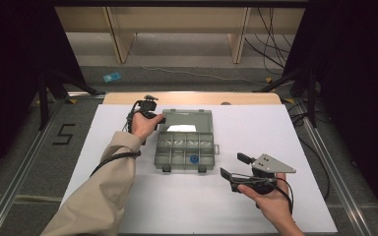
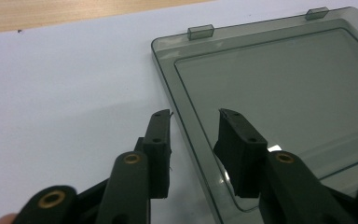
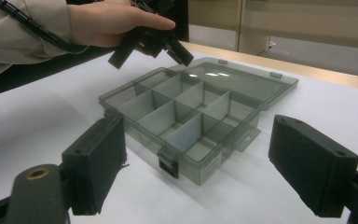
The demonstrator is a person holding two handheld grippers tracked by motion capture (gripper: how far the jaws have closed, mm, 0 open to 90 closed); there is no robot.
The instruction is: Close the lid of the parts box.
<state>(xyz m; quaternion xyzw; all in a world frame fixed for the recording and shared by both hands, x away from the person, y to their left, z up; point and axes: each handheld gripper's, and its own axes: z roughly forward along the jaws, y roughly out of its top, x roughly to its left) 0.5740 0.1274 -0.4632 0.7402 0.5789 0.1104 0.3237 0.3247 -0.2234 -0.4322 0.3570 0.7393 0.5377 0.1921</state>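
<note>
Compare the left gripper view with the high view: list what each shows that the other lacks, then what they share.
Left gripper view alone: the left tongs astride the side edge of the open lid, one jaw outside it, one over it, not yet pressing.

High view alone: the compartments of the box, a blue piece in one, and the right tongs open, off to the side.

Shared: the grey lid lying flat on the white mat.

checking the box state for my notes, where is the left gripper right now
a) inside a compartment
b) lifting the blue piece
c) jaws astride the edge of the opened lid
c: the left gripper has one jaw on each side of the lid edge, pads not yet pressing it.
</note>
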